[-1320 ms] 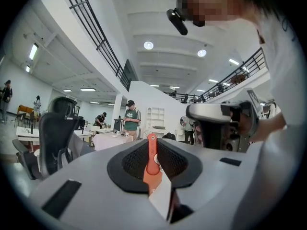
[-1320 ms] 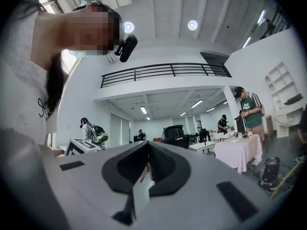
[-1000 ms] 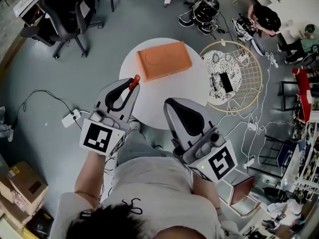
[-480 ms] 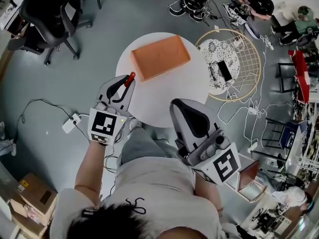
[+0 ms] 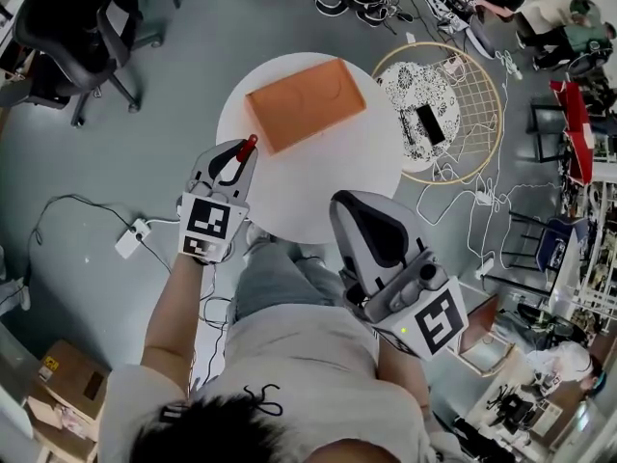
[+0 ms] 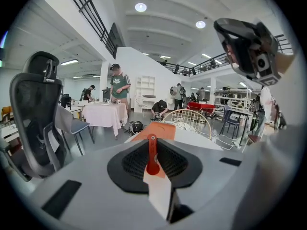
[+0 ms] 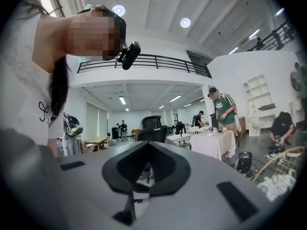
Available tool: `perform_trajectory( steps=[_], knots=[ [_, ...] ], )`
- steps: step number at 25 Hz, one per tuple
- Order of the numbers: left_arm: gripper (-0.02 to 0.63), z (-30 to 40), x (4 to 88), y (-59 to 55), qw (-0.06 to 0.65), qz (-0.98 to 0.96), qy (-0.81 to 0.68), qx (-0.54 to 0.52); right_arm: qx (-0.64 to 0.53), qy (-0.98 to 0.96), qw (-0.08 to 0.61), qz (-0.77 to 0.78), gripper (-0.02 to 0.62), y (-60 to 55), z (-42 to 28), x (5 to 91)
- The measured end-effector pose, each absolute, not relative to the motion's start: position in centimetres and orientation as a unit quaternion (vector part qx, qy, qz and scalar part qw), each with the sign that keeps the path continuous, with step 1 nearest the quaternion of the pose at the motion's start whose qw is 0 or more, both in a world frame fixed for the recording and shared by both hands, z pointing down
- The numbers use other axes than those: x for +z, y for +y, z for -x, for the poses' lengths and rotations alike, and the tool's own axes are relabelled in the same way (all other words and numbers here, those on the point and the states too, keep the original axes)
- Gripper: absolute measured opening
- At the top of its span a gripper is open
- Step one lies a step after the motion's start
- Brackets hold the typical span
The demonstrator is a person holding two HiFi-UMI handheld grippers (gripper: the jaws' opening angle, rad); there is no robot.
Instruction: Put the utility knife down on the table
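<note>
Utility knife (image 6: 152,150), red and slim, sits clamped by its body in the jaws of the left gripper (image 5: 237,164), its front end poking out just over the left rim of the round white counter (image 5: 318,186). It looks light, stiff and smooth-sided, so a firm pinch across the middle of the handle seems the safest hold; whether the blade is out cannot be told, so the nose end is best kept clear. Beyond it on the counter lies an orange box (image 5: 304,102), apart from the knife. The right gripper (image 5: 345,205) hangs near the person's lap at the counter's near edge, its jaws closed together on nothing. Compared with a second ago, the left gripper has been pushed farther out from the body and turned so that its marker cube faces the head camera more squarely, while the right gripper has barely shifted.
</note>
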State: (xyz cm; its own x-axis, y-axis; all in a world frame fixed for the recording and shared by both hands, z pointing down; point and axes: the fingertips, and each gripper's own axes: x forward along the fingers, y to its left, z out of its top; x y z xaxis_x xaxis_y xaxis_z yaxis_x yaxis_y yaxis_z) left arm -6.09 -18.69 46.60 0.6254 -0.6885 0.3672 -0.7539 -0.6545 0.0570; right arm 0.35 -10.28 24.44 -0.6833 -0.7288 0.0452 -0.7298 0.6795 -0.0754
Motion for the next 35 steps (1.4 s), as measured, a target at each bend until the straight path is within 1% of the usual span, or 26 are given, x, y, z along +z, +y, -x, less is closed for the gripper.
perform_trajectory(
  steps=[19, 35],
  knots=[
    [0.058, 5.0, 55.9, -19.3, 0.141, -0.888, -0.362, 0.247, 0.055, -0.92, 0.04, -0.386, 0.009, -13.0, 1.2, 25.9],
    [0.058, 4.0, 60.3, -19.0, 0.167, -0.872, -0.353, 0.295, 0.068, -0.922, 0.055, -0.376, 0.009, -14.1, 1.0, 27.2]
  ],
)
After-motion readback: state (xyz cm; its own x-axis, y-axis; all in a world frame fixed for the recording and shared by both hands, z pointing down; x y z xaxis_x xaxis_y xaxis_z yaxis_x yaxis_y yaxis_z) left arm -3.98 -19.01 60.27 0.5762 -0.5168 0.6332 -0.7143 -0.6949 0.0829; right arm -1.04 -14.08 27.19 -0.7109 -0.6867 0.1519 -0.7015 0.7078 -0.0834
